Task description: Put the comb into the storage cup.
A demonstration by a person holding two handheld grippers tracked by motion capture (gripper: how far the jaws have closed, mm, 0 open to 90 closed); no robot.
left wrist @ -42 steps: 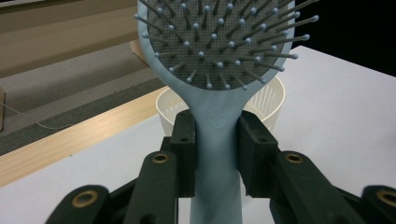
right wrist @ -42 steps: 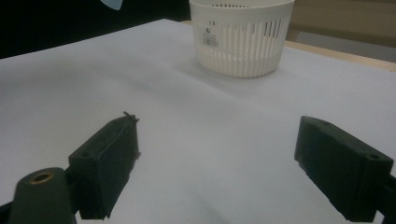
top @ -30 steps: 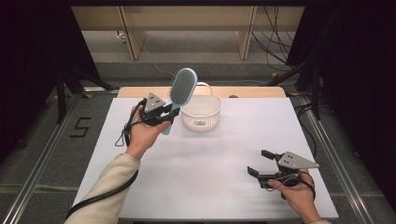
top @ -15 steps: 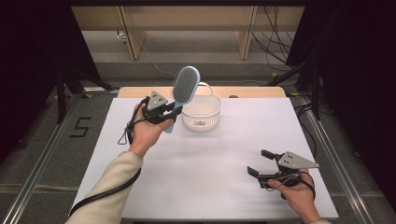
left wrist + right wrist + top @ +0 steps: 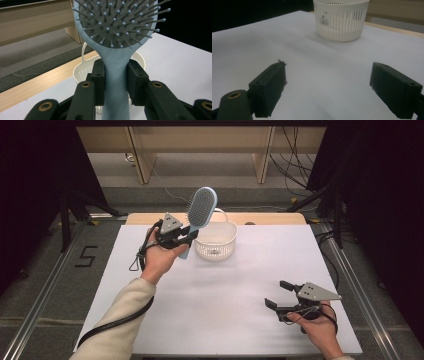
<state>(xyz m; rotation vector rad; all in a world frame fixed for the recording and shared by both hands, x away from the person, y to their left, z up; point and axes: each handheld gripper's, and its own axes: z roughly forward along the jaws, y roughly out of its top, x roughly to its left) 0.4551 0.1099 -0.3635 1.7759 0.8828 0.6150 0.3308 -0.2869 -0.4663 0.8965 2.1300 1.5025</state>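
At far left, above the white counter (image 5: 150,320), the left gripper (image 5: 186,238) has its fingers clamped on a pale blue hairbrush (image 5: 199,213) by the handle, head raised beside a white slotted basket (image 5: 215,240). Near right, the right gripper (image 5: 279,294) rests, fingers wide apart.

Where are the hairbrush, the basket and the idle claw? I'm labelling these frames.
hairbrush (image 5: 116,82), left gripper view, on its handle.
white basket (image 5: 216,246), high view, on its front wall.
right claw (image 5: 281,294), high view, between its open tips.
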